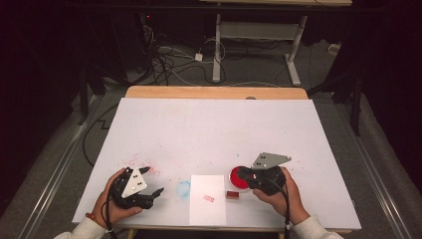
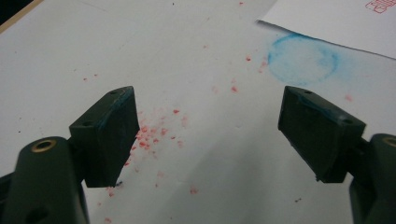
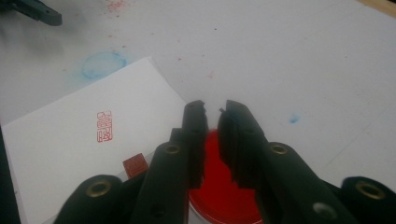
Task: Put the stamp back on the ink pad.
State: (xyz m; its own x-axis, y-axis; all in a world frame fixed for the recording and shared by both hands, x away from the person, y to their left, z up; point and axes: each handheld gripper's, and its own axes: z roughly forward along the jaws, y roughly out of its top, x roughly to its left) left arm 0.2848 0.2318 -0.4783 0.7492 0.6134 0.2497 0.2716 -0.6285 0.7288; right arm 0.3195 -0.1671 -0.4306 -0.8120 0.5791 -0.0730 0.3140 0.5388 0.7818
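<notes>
1. The right hand-held gripper hangs right over the red ink pad, a round dish near the front right of the white surface.
2. In the right gripper view its two black jaws stand almost shut, with just a thin gap and nothing pinched between them, and the red ink pad shows below and behind them.
3. The little stamp sits just in front of the ink pad, a bit nearer to the person, and just right of the white paper.
4. The stamp is a small red-brown block. It looks short and stubby, so I cannot tell a long side.
5. The right hand is much nearer to the stamp and the pad. The left hand-held gripper rests well apart, on the near left.
6. The left hand-held gripper has its jaws wide open with nothing in them, just the speckled surface below.
7. The paper already has one red stamp mark on it.
8. A round blue smudge lies just left of the paper.
9. I think the next move is toward the stamp. There is lots of open room to the far side, but the near edge of the surface is close.
</notes>
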